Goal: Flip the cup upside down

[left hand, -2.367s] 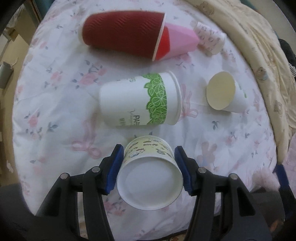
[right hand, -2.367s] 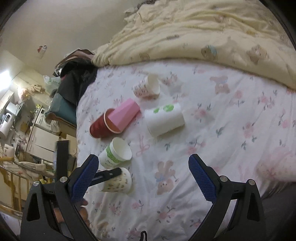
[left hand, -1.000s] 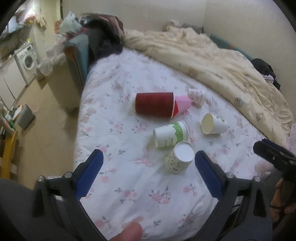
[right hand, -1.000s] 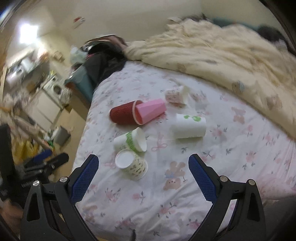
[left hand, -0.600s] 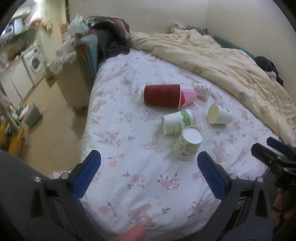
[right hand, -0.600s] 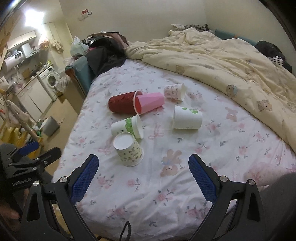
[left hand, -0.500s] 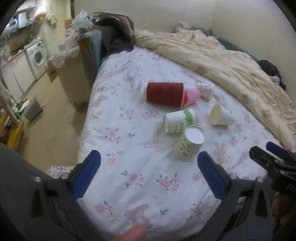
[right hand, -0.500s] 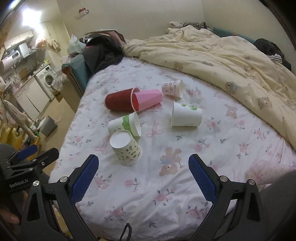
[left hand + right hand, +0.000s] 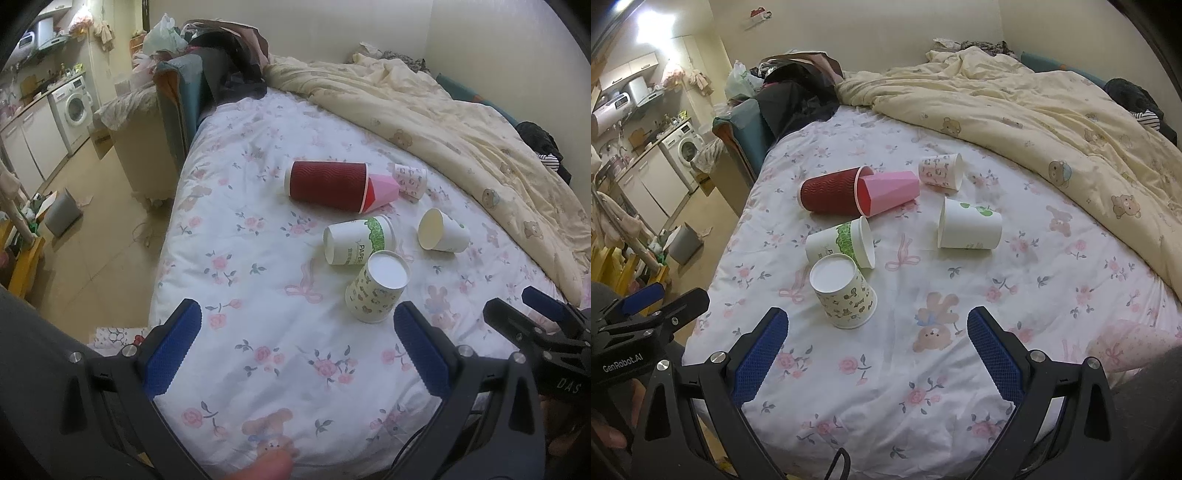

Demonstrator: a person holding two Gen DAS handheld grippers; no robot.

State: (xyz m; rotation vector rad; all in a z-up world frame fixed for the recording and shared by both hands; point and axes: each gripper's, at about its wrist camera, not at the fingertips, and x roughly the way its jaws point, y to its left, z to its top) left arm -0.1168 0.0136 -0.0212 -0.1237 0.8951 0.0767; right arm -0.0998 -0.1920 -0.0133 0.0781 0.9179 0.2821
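Overhead, floral bedsheet [image 9: 960,369] bears scattered cups; cream quilt [image 9: 1052,110] behind.

We see two wrist cams, both held back off the bed's foot, facing fwd & down over the floral white bedsheet [image 9: 258,229]. Left cam sits nearer the bed's left edge, right cam further right. Both share the cluster of paper cups, incl. the upside-down cartoon-print paper cup [image 9: 376,288] [image 9: 844,295], mid-distance.

A cream cup [image 9: 846,295] printed with small cartoon animals stands on a white bedsheet [image 9: 960,369] strewn with pink roses, beside a ribbed dark-red cup [image 9: 829,195], a plain pink cup [image 9: 890,192], a green-leaf-banded white cup [image 9: 838,245] and a pale-yellow teddy-bear duvet [image 9: 1052,110].
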